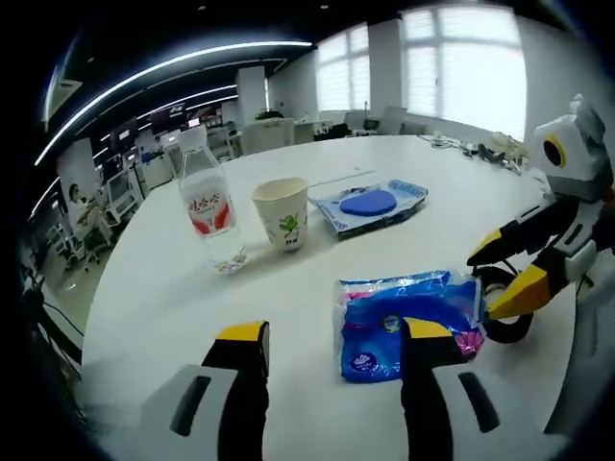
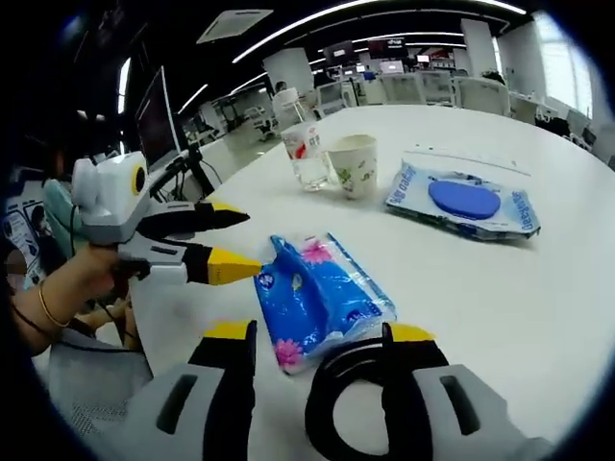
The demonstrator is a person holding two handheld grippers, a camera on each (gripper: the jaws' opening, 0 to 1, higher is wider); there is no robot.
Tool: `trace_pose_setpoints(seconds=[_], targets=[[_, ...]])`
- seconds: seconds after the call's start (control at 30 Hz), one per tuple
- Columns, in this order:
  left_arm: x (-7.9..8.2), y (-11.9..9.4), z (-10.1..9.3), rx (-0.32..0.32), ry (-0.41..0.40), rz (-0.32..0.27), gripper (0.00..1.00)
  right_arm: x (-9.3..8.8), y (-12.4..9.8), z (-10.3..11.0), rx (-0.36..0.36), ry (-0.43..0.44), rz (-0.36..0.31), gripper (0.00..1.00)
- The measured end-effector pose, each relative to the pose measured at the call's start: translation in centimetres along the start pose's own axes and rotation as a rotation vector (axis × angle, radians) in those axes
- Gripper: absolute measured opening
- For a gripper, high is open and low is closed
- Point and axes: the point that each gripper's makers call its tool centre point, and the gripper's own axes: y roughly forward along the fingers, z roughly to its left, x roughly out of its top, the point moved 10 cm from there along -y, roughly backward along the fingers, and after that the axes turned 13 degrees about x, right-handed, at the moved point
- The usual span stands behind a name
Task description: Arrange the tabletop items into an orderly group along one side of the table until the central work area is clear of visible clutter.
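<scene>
left tongs (image 1: 332, 338): black jaws, yellow tips | right tongs (image 2: 317, 336): same | hand (image 2: 72, 279): gold bangle

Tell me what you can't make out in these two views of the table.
- Black ring: right gripper view, partly behind that gripper's own jaws; left gripper view, behind the right gripper.
- Blue tissue pack: near end covered by the left gripper's jaw in the left gripper view.
- Print on the bottle and paper cup: too small to read.
- Wet wipes pack: lettering blurred.

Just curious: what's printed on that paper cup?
A green leaf pattern on the cream cup, clearest in the left gripper view.
</scene>
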Motion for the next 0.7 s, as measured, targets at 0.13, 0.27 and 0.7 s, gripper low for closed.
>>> trace_pose_setpoints(seconds=[0.13,0.27,0.7], targets=[[-0.7,0.5,0.0,0.005,-0.012,0.062,0.38,0.0,0.5,-0.2,-0.029,0.000,0.006,0.43],[-1.2,0.8,-0.2,0.002,-0.015,0.081,0.25,0.0,0.8,-0.5,-0.058,0.007,0.021,0.40],[-2.2,1.1,-0.1,0.027,-0.013,0.130,0.00,0.2,1.4,-1.3,-0.112,0.053,0.041,0.22]])
